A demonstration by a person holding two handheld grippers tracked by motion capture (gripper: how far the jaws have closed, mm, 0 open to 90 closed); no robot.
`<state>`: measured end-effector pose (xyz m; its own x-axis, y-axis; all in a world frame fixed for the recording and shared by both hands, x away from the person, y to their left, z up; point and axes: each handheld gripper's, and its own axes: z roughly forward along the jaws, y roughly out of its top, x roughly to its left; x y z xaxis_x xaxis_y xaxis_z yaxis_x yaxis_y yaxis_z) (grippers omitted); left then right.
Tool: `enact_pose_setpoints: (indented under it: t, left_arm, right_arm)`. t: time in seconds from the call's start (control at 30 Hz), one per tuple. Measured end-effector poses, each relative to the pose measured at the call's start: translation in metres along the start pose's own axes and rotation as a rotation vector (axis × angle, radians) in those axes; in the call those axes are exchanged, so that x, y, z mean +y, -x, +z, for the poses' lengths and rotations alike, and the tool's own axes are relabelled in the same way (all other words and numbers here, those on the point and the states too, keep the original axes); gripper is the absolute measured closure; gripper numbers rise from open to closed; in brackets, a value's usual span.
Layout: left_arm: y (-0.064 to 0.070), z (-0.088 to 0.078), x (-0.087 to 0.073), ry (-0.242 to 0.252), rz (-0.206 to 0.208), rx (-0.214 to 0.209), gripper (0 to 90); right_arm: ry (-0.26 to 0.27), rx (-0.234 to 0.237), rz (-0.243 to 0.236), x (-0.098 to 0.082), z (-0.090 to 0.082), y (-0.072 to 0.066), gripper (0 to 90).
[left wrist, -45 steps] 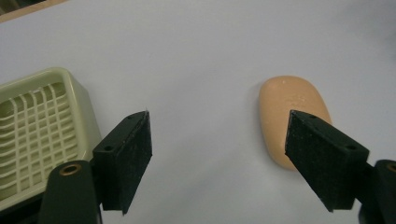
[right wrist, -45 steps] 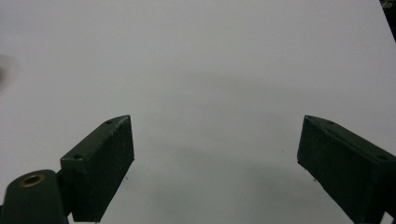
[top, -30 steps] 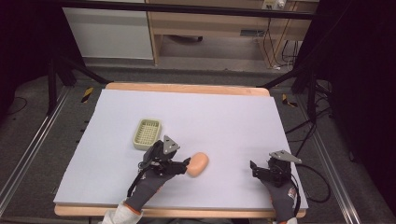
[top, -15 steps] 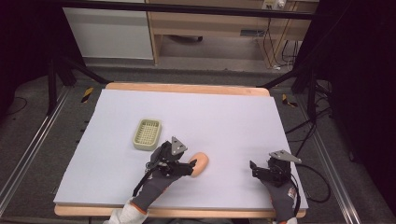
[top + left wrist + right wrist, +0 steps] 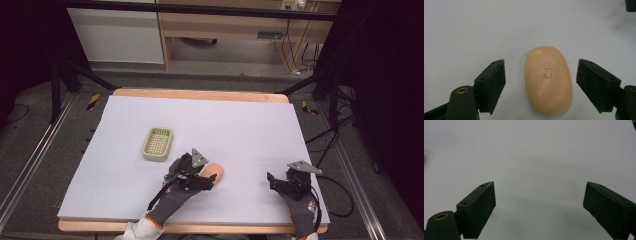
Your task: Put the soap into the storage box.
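The oval peach-coloured bar of soap (image 5: 548, 80) lies on the white table (image 5: 250, 125) between the left gripper's (image 5: 540, 86) just-widened jaws, untouched, long axis along them, while the right gripper (image 5: 539, 210) gapes empty.

A pale green slotted soap dish (image 5: 158, 144) sits on the white sheet (image 5: 240, 125) covering the wooden table (image 5: 200, 94). Beyond the table stands a wooden cabinet (image 5: 225, 25), with cables (image 5: 287, 45) hanging at its right.
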<state>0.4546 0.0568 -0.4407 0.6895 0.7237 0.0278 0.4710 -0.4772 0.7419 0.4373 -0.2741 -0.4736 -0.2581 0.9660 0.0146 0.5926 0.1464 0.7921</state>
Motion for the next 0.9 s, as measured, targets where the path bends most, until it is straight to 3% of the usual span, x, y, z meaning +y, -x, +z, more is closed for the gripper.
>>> enact_pose_setpoints:
  t: [0.9]
  left_arm:
    - [0.008, 0.036, 0.002, -0.112, 0.023, -0.013, 18.2]
  right_arm:
    - [-0.006, 0.006, 0.005, 0.000, 0.000, 0.000, 11.2]
